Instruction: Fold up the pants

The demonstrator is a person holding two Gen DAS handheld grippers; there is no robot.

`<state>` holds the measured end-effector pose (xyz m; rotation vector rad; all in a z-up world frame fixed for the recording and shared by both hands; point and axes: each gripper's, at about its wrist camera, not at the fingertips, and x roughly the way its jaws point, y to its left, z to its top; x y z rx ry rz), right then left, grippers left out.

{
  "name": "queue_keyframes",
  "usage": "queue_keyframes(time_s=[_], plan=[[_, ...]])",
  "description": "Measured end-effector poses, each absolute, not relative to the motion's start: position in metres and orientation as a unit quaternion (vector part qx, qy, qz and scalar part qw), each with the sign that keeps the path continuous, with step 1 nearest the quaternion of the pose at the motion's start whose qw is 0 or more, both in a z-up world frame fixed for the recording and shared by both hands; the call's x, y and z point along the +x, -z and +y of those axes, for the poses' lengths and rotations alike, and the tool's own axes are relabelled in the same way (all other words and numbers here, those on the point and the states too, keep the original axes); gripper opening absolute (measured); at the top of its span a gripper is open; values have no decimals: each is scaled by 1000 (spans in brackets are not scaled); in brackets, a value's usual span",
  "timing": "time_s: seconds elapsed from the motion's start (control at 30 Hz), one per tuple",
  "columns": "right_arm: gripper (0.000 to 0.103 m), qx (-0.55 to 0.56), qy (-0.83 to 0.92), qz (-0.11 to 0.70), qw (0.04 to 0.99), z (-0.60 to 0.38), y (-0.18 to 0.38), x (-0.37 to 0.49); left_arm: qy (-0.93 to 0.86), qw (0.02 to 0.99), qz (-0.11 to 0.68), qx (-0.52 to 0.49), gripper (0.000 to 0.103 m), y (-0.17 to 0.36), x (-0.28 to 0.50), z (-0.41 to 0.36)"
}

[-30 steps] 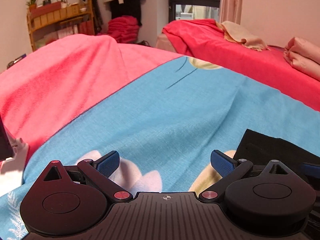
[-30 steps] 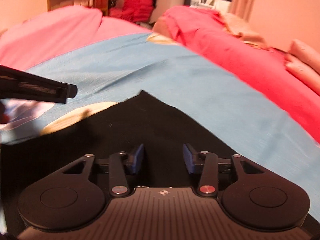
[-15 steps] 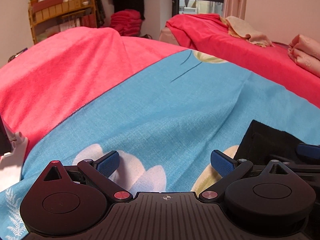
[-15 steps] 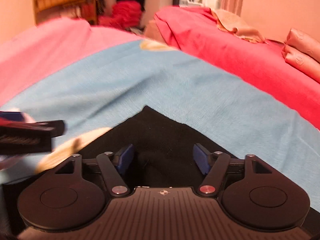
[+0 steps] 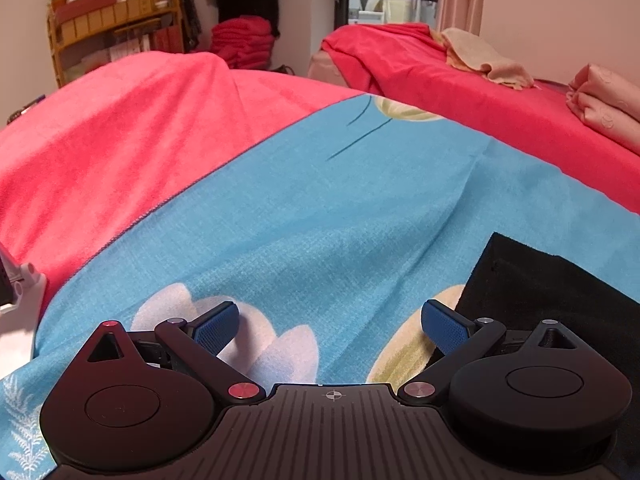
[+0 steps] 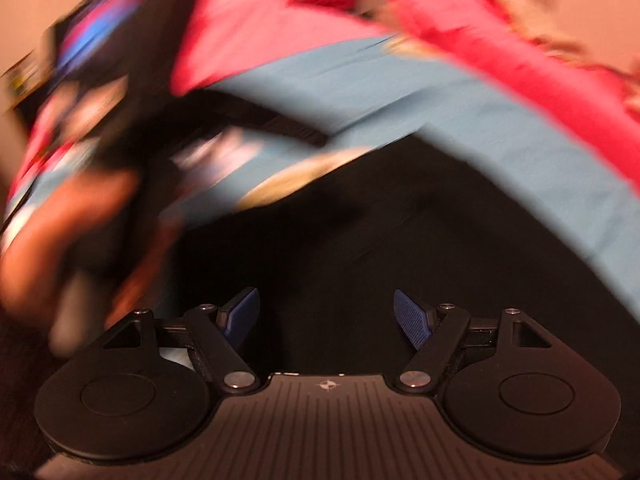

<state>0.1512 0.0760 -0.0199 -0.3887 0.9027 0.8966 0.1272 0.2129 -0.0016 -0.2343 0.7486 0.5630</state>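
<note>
The black pants (image 5: 552, 284) lie flat on the blue flowered sheet (image 5: 320, 208), at the lower right of the left wrist view. My left gripper (image 5: 332, 324) is open and empty over the sheet, just left of the pants' corner. In the blurred right wrist view the pants (image 6: 400, 248) fill the middle. My right gripper (image 6: 326, 316) is open above them with nothing between its blue pads. The left gripper and the hand that holds it (image 6: 80, 168) show as a blur at the left.
A pink-red blanket (image 5: 120, 128) covers the left of the bed. A second bed with a red cover (image 5: 460, 92) lies behind, with a beige cloth (image 5: 480, 60) and folded pink bedding (image 5: 604, 100). A wooden shelf (image 5: 108, 32) and stacked red towels (image 5: 244, 40) stand at the far wall.
My right gripper has opened wider, let go of the pants and swung fast, which blurs its view. My left gripper has stayed open and drifted slightly.
</note>
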Motion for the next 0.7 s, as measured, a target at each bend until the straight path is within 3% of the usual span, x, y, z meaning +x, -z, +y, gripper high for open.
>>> queue_keyframes(time_s=[0.13,0.23,0.4,0.43,0.6,0.7], plan=[[70,-198,-435,386,789,85,23,124,-270,884,364,-114,103,4,129,214],[76,-128,-436,403,794,65,7,131,-267,884,365,-116,103,4,130,215],[76,-153,-435,425,779,61,24,111,-261,889,358,-111,103,0,128,211],[81,-154,-437,421,779,62,29,104,-261,890,359,-107,103,0,128,209],[79,-137,-472,400,774,46,10,80,-263,887,363,-106,103,0,128,208],[84,-138,-420,387,809,19,2,72,-259,888,363,-111,103,-8,124,205]])
